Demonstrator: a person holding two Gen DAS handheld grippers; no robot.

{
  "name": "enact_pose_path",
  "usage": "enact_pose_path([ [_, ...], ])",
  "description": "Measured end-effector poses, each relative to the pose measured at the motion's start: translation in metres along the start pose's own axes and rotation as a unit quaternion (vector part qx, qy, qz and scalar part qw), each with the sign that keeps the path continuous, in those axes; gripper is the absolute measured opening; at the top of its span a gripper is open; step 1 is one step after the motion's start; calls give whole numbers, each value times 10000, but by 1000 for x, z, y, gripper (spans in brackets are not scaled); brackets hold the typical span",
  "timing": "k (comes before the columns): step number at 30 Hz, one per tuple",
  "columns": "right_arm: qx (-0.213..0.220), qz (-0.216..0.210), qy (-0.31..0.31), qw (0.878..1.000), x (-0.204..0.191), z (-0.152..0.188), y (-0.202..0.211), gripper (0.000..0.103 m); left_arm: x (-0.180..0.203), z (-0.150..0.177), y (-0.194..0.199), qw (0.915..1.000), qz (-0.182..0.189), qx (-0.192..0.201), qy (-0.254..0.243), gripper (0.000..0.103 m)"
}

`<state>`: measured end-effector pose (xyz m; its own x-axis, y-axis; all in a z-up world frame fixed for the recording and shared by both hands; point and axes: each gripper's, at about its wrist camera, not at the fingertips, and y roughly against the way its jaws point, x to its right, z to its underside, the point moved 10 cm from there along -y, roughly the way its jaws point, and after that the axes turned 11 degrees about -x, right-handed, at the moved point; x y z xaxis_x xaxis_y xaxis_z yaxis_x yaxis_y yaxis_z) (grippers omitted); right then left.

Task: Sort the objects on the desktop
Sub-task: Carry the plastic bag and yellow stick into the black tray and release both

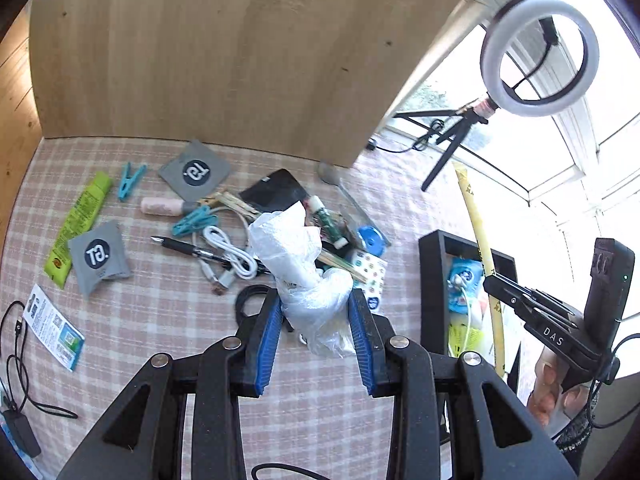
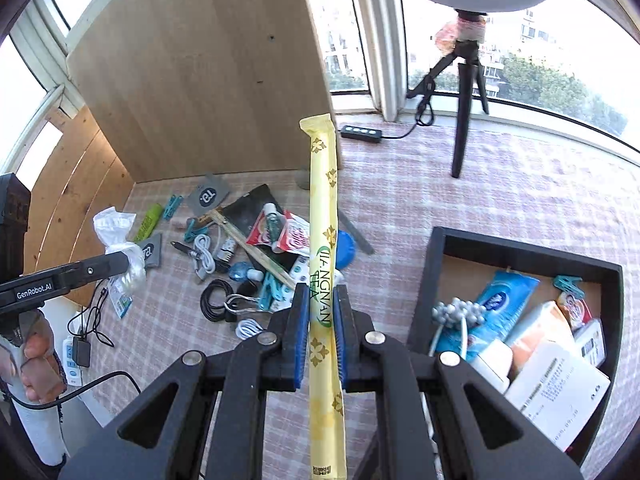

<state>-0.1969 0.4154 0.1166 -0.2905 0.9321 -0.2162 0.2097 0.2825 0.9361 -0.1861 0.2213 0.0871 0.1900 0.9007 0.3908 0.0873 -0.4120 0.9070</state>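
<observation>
Left tool [image 1: 316,304]: its blue pads press on both sides of a crumpled clear plastic bag [image 1: 298,256], holding it up over the desk [image 1: 160,320]; the bag bulges above the pads and hangs below them.
Right tool [image 2: 322,312]: nearly closed, clamped on a long yellow tea packet [image 2: 323,216]; the packet stands up past the fingertips and runs down between the arms of the tool.
Black tray [image 2: 524,250]: on the desk to the right of the right tool, holding a blue packet [image 2: 500,300], white boxes, a teal clip and a string of grey beads.
Loose pile: in the middle of the checked cloth, in front of the wooden board [image 1: 224,52]: a white cable [image 1: 230,250], a black pen [image 1: 184,246], teal pegs [image 1: 130,182], two grey pouches [image 1: 100,258], a green tube [image 1: 78,226] and a blue round thing [image 1: 370,238].
Ring light [image 1: 540,54]: on a small tripod by the window, behind the tray.
Hands: fingers [image 1: 548,396] wrap the right tool's handle; a hand [image 2: 38,360] grips the left tool's.
</observation>
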Motion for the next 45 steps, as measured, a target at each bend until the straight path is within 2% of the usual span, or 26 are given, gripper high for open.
enact_pose_path([
  [5,151,566,-864,9945,108,48,30,12,94,24,-32,9964,226,-391,-723,32],
  [7,175,855,-1138,9897,147,68,40,12,128,37,-45,9929,310,-572,-996,32],
  [11,170,1070,-1672,9800,207,104,52,12,188,62,-72,9832,429,-915,-1521,32],
  [15,174,1205,-1997,9723,242,130,57,12,231,84,-90,9733,404,-1122,-1961,32],
  [21,145,1266,-2183,9675,262,146,59,12,267,100,-102,9635,354,-1224,-2353,32],
  [23,162,1225,-2118,9695,262,146,59,15,275,104,-105,9594,305,-1192,-2537,41],
  [24,131,1275,-2125,9687,262,147,59,27,277,105,-108,9574,201,-1212,-2612,63],
  [25,126,1365,-2179,9663,264,148,60,45,277,105,-110,9567,136,-1191,-2651,70],
  [26,182,1435,-2211,9645,265,148,63,50,276,104,-110,9573,82,-1118,-2667,70],
  [30,363,1508,-2107,9652,256,143,72,51,266,104,-112,9573,13,-1111,-2669,68],
  [36,490,1438,-1926,9694,234,130,73,51,241,93,-99,9642,-85,-895,-2496,67],
  [41,520,1238,-1651,9771,200,118,62,51,193,78,-89,9743,-210,-735,-2117,67],
  [45,519,1101,-1361,9832,165,108,51,51,134,66,-80,9841,-420,-613,-1611,67],
])
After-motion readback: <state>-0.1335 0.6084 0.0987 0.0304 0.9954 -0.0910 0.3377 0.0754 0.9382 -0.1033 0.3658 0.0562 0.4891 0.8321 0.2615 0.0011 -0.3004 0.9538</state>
